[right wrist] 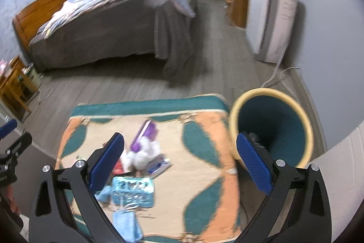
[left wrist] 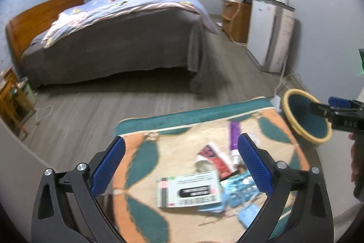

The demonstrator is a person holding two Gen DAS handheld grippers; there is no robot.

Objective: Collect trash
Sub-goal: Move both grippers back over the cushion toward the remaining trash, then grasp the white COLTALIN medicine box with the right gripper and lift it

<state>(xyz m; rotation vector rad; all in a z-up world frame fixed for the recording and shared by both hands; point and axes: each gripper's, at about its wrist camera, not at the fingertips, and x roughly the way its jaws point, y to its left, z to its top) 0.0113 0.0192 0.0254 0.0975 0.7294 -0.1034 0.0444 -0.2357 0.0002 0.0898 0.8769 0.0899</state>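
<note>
Both tools hang above the patterned orange, teal and cream rug (left wrist: 145, 165) with nothing between their blue pads: the left gripper (left wrist: 182, 163) is spread wide, and the right gripper (right wrist: 180, 158) is spread just as wide. The step in hand looks like choosing and closing on a first piece of litter, and it is best done by dropping straight down over one item at the edge of the pile, so the pads pinch that alone and not the rug's pile. In the left view the flat white cardboard battery pack (left wrist: 190, 191) lies between the fingers toward six o'clock, with the purple tube (left wrist: 234, 133) at one o'clock. The teal bin with a yellow rim (right wrist: 270, 124) stands off the rug at two o'clock of the right gripper, touching or just beside the rug's corner, so the carry should be short.
</note>
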